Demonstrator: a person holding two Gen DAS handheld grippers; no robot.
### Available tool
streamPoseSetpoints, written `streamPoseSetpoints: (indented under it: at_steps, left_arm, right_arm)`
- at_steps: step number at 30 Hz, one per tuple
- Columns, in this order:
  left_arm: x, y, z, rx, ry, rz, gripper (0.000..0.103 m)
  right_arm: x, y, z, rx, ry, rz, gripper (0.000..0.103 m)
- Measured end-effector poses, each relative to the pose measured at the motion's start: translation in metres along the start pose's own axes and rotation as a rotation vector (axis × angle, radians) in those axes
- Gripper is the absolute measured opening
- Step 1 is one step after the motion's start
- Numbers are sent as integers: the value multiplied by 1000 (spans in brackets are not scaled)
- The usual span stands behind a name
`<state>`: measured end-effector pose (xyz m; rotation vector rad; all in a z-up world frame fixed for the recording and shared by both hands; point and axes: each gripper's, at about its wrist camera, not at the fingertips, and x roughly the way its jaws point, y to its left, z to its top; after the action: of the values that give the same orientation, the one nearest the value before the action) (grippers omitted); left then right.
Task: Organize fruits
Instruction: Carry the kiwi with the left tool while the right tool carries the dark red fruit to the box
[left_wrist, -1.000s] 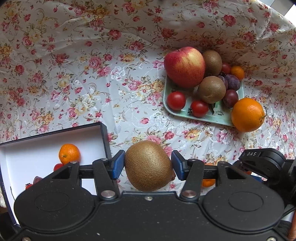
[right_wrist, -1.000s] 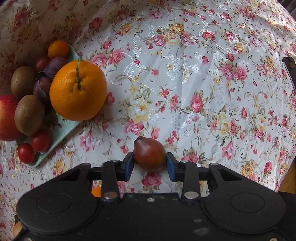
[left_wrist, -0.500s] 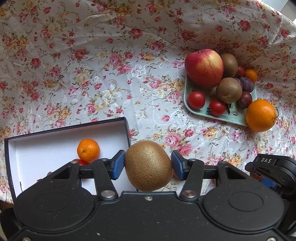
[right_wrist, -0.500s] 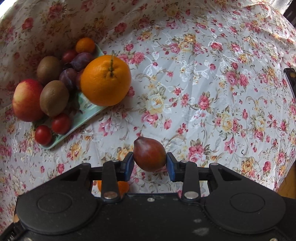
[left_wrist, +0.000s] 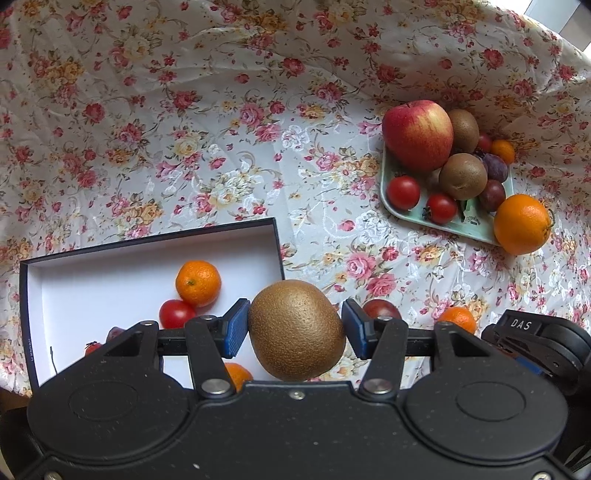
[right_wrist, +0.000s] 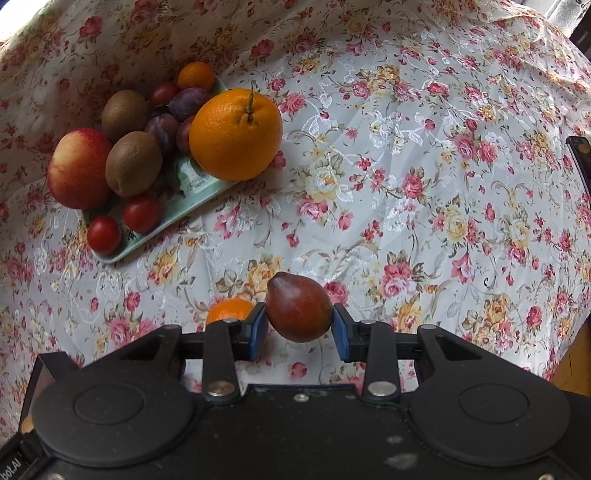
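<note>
Between my left pads: my left hand-held gripper (left_wrist: 295, 328) clamps a brown kiwi (left_wrist: 296, 329), both blue pads pressed to its sides, over the near right corner of the box.
Between my right pads: my right hand-held gripper (right_wrist: 299, 328) grips a dark red plum (right_wrist: 299, 311), pointed end up and to the left, above the cloth.
Box: a dark-walled box (left_wrist: 147, 240) with a white inside lies open on the tabletop, below and left of my kiwi.
Box contents: a mandarin (left_wrist: 198, 283) near the middle, a cherry tomato (left_wrist: 176, 314) just beside it, and another orange fruit (left_wrist: 238, 374) partly hidden behind my left finger.
Loose fruit: a small orange (right_wrist: 229, 311) rests on the cloth just behind my right gripper's left pad.
Tray: a pale green tray (right_wrist: 207, 188) sits well apart from the box, farther back and to the right of it.
Tray contents: an apple (left_wrist: 418, 134), two kiwis (left_wrist: 463, 176), two cherry tomatoes (left_wrist: 403, 192), several dark plums (left_wrist: 495, 167) and a small mandarin (left_wrist: 502, 151) at the far end.
Big orange: a large orange (right_wrist: 235, 134) sits at the tray's edge, stem up, touching the plums.
Covering: a white tablecloth (right_wrist: 406, 147) with red and yellow roses spreads across the whole tabletop, creased in places.
</note>
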<state>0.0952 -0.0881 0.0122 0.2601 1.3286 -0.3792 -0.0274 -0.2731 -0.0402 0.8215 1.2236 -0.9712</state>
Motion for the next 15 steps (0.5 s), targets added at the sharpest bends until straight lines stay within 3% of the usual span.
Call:
streamPoseSetpoints:
  at_steps: [15]
  left_arm:
    - [-28, 25, -32, -27, -58, 32, 59]
  right_arm:
    - [-26, -15, -41, -19, -26, 43, 37]
